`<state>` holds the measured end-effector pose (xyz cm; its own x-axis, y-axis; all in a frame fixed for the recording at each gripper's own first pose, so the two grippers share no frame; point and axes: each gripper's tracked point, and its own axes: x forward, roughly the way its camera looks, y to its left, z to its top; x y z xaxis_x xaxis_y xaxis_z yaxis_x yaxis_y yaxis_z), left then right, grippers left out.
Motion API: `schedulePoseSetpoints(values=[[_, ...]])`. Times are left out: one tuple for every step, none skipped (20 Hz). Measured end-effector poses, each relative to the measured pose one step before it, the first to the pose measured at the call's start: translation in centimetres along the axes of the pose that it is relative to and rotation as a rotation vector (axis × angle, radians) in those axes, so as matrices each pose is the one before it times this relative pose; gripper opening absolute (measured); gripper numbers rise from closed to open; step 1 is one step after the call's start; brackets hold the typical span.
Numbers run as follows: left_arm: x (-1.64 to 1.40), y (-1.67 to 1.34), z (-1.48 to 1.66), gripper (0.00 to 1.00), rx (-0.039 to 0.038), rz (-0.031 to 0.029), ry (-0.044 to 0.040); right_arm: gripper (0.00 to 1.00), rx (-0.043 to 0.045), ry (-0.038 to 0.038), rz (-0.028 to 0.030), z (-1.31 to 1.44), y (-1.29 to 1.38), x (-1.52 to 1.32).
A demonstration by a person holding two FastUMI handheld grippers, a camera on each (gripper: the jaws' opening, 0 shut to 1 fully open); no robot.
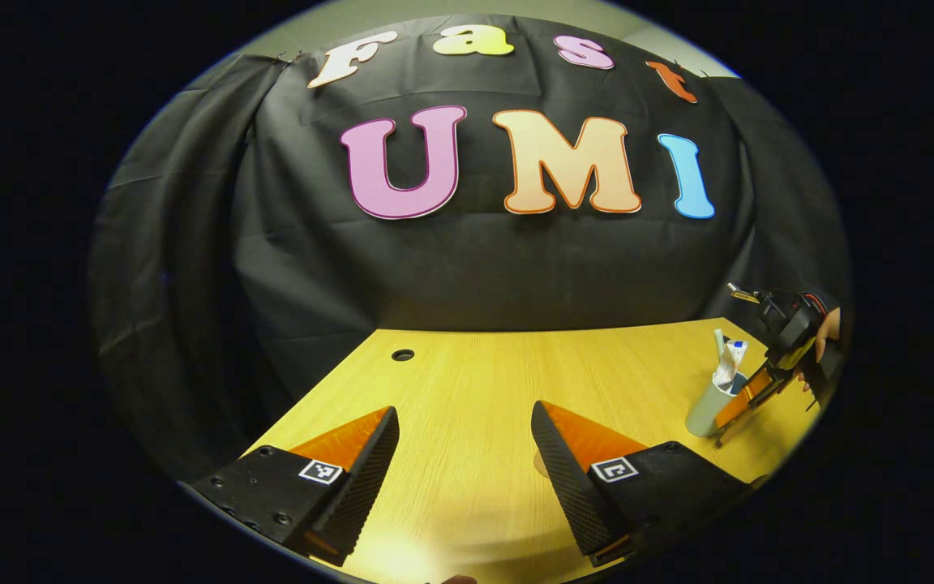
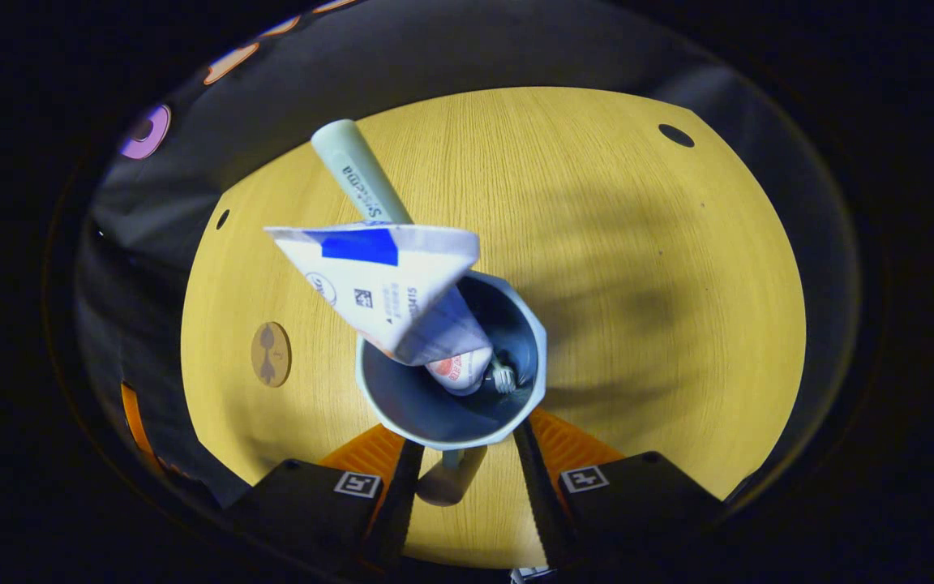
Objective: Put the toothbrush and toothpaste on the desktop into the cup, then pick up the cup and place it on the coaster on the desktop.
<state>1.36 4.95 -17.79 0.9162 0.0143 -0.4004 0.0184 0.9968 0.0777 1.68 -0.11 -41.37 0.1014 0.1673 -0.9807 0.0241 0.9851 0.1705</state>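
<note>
**Grey cup pinched by the right gripper, brush and paste inside**

Yellow wood grain covers the table (image 2: 613, 268), and the cup (image 2: 455, 405) sits just ahead of the right gripper (image 2: 460, 462) in the right gripper view. Both fingers press against the cup's near wall, one on each side, so the gripper pinches it low down. Whether the cup's base touches the table I cannot tell; a pale shape shows under it between the fingers.

Inside the cup stands the toothpaste (image 2: 394, 284), cap end down and its flat crimped tail sticking up and leaning left. The toothbrush (image 2: 357, 174) is in there as well, head down at the bottom of the cup, handle slanting up and away to the far left behind the paste.

On the table, well to the left of the cup, lies the coaster (image 2: 271, 354), a small round wooden disc with nothing on it.

In the left gripper view the left gripper (image 1: 464, 454) hangs over bare table with its fingers spread wide and nothing between them. Far to its right the same cup (image 1: 710, 405) appears beside the right gripper (image 1: 747, 401), with a person's hand (image 1: 828, 328) holding that gripper.
</note>
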Motion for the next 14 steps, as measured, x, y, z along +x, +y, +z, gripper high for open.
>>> schedulePoseSetpoints(values=[[0.216, 0.141, -0.105, 0.95, -0.00093, -0.00354, 0.00313, 0.54, -0.00301, 0.01066, -0.00313, -0.289, -0.616, -0.023], [0.232, 0.136, -0.147, 0.95, -0.00319, -0.00323, 0.00269, 0.45, -0.00659, -0.00650, -0.00449, 0.174, -0.488, 0.003], [0.195, 0.113, -0.054, 0.95, -0.00302, -0.00237, 0.00465, 0.35, -0.01379, -0.00235, -0.00682, -0.049, 0.130, -0.427], [0.125, 0.105, -0.270, 0.95, -0.00012, -0.00269, 0.00557, 0.32, -0.01242, -0.00483, -0.01083, 0.142, -0.156, 0.094], [0.096, 0.118, 0.005, 0.94, 0.00018, -0.00304, 0.00069, 0.29, -0.01507, -0.01361, -0.00755, 0.176, 0.121, -0.268], [0.207, 0.151, 0.019, 0.95, 0.00024, -0.00187, -0.00292, 0.28, -0.00334, -0.00819, 0.00278, 0.041, 0.290, 0.109], [0.187, 0.052, 0.014, 0.95, 0.00185, -0.00304, -0.00199, 0.19, -0.00500, 0.00134, 0.00135, -0.243, 0.213, 0.104], [0.174, 0.015, -0.037, 0.95, 0.00392, -0.00436, 0.00283, 0.24, -0.00974, -0.00535, 0.00083, 0.028, 0.007, 0.110], [0.262, 0.111, -0.001, 0.95, 0.00357, -0.00437, 0.00161, 0.24, -0.00705, -0.00469, 0.00346, 0.002, -0.085, -0.062], [0.124, 0.095, -0.004, 0.95, 0.00126, -0.00306, -0.00241, 0.24, -0.00419, 0.00210, 0.01125, -0.103, 0.268, 0.147], [0.111, 0.122, 0.100, 0.95, 0.00082, -0.00364, -0.00181, 0.24, -0.00181, 0.00076, 0.01060, -0.085, 0.219, -0.027], [0.139, 0.174, -0.007, 0.94, 0.00139, -0.00179, 0.00028, 0.24, -0.00108, -0.00138, 0.00971, 0.086, 0.183, 0.039], [0.083, 0.079, -0.103, 0.94, -0.00018, -0.00322, 0.00144, 0.20, -0.00966, 0.00206, 0.00918, -0.066, 0.076, 0.020], [0.050, 0.177, -0.025, 0.95, -0.00140, -0.00167, 0.00104, 0.20, -0.01066, -0.00078, 0.00675, 0.001, 0.132, -0.074]])
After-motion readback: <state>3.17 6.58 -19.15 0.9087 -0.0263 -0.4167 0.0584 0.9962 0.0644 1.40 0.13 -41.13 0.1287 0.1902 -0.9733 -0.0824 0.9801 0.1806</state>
